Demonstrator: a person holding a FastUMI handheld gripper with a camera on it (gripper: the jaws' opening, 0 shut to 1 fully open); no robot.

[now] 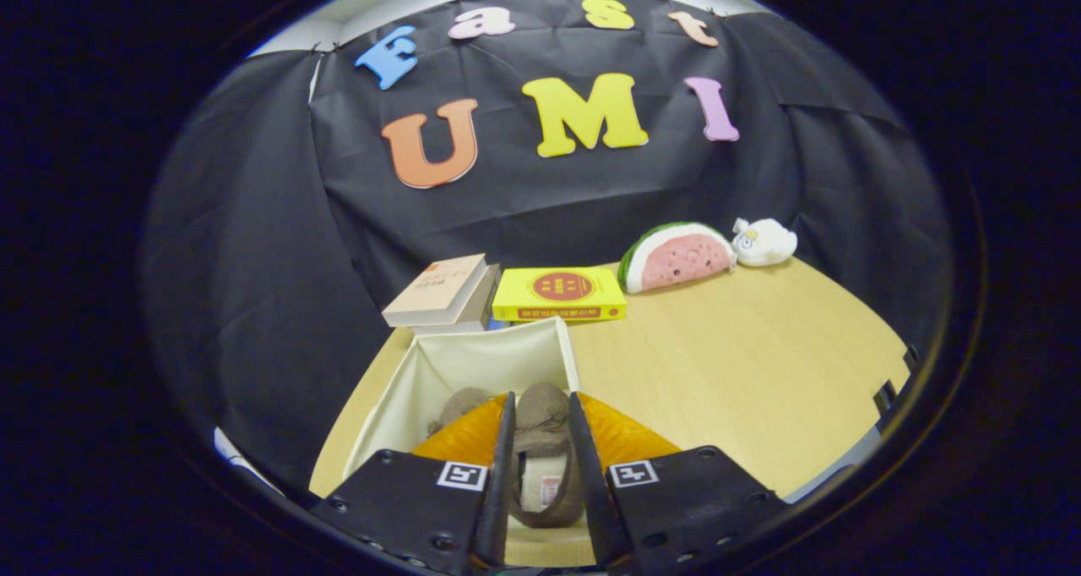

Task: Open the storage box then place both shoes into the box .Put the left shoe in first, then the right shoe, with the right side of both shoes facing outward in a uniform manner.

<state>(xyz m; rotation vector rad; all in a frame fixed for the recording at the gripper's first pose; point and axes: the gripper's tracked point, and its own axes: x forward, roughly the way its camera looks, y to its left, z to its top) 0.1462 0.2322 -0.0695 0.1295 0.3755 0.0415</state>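
Observation:
A cream fabric storage box (473, 361) stands open on the wooden table, just ahead of my fingers. My gripper (540, 411) is shut on a taupe shoe (540, 441), both fingers pressing its sides, toe pointing away, over the box's right part. A second taupe shoe (463, 405) lies inside the box to the left, partly hidden by my left finger.
Behind the box lie a beige book (439, 293) and a yellow book (559, 294). A watermelon-slice plush (676, 257) and a small white plush (764, 241) sit at the far right of the wooden table (760, 373).

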